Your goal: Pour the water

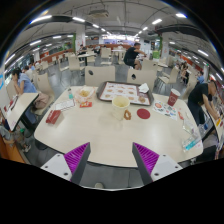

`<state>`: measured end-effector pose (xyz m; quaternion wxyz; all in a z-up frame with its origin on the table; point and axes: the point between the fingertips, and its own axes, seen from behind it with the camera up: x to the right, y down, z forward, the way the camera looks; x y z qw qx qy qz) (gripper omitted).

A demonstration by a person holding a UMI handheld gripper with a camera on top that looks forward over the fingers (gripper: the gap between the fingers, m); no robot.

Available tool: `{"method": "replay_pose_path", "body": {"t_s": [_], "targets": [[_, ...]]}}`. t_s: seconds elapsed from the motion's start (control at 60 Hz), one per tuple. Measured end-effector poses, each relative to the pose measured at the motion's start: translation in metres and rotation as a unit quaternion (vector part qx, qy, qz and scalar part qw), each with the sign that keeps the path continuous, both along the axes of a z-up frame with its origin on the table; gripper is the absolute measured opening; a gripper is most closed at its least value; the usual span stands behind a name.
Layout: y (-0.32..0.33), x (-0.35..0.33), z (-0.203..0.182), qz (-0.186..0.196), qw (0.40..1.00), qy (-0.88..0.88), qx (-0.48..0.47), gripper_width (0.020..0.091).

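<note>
The gripper (111, 160) is held above the near edge of a pale tabletop (100, 135), its two fingers spread wide with nothing between them. The magenta pads (75, 155) are seen on the inner faces of the fingers, well apart from each other.

Beyond the fingers, near the middle of the tabletop, a light-coloured cup (121, 104) is standing upright. Just to its right a small round red object (143, 113) is lying flat on the surface. Behind the cup a tray (125, 93) is set, with several small items on it that cannot be made out. A red cup (174, 97) is placed further to the right, near the tabletop's far edge, and a clear bottle (190, 141) is seen at the right-hand side, closer to the gripper. On the left side a flat reddish object (54, 116) is resting.

Around the tabletop, seated people (200, 95) are visible on both sides, and another person (132, 55) is seen further back in a large room under ceiling lights.
</note>
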<state>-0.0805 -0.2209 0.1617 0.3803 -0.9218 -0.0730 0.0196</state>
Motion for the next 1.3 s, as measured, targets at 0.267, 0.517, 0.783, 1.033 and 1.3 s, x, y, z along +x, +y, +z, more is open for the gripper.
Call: {"method": "replay_pose_path", "body": {"t_s": [0.267,0.517,0.783,1.033,1.3], "targets": [[-0.005,0.094,-0.011,-0.037,0.999,-0.009,0.002,0.0849],[-0.019,0.238,-0.053,-0.091,0.995,-0.030,-0.004,0.0847],[0.006,0.388,-0.090,-0.142,0.989,-0.043,0.026,0.0851],[0.066,0.453,-0.118,-0.137,0.988,-0.032,0.063,0.0851],[0.114,0.444,-0.121,-0.096,0.990,-0.006,0.107,0.0717]]}}
